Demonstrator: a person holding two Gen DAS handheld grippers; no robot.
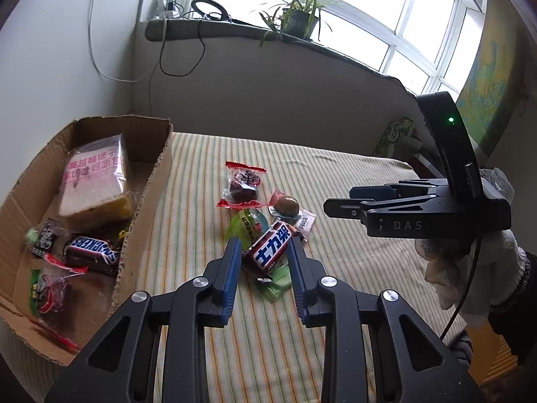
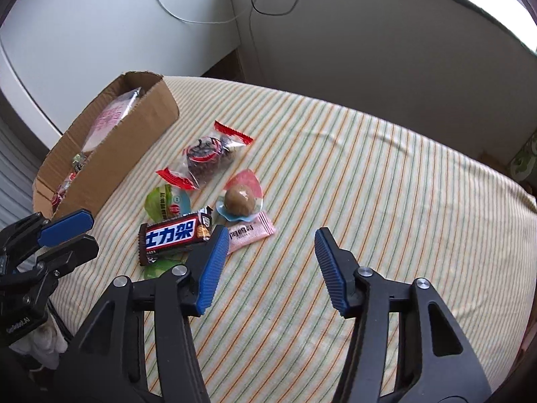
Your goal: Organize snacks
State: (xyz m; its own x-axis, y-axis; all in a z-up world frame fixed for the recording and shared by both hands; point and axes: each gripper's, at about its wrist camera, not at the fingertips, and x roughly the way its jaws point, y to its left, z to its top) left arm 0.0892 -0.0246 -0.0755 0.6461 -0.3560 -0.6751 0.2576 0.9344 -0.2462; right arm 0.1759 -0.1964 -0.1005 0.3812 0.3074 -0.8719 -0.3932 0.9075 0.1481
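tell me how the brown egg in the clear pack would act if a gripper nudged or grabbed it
The egg looks round and smooth, so a nudge would probably roll or skid it on the striped cloth. Its glossy film looks slippery, so the jaws may slide off the curve. The flat pack edge seems floppy and would likely bend if pinched.

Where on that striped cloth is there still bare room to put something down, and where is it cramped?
The striped cloth is bare from the pink packet out to its far and right edges. A narrow bare strip runs between the cardboard box and the snack cluster. Crowded: around the Snickers bar, where wrappers overlap, and inside the box.
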